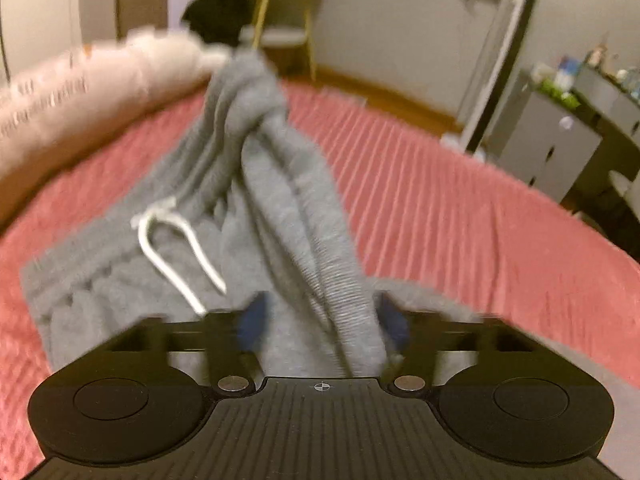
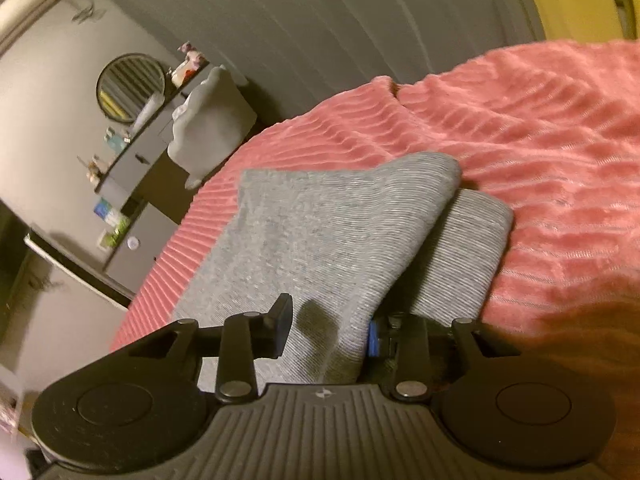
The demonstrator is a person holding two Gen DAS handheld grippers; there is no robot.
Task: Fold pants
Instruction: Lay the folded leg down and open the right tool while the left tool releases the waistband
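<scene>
Grey sweatpants (image 1: 256, 208) with a white drawstring (image 1: 168, 240) lie bunched on a pink ribbed bedspread (image 1: 460, 216). In the left wrist view, which is blurred, a thick fold of the waist end runs between the fingers of my left gripper (image 1: 322, 320), whose blue pads stand on either side of it. In the right wrist view the two cuffed leg ends (image 2: 340, 232) lie flat on the bedspread (image 2: 540, 140). My right gripper (image 2: 330, 330) straddles one leg's edge, and its jaws stand wide apart with cloth between them.
A pale fluffy pillow (image 1: 80, 92) lies at the bed's far left. A chair (image 1: 288, 24) stands beyond the bed. Grey cabinets (image 1: 552, 144) with small items on top stand by the bed's side. They also show in the right wrist view (image 2: 132, 184), under a round mirror (image 2: 130, 86).
</scene>
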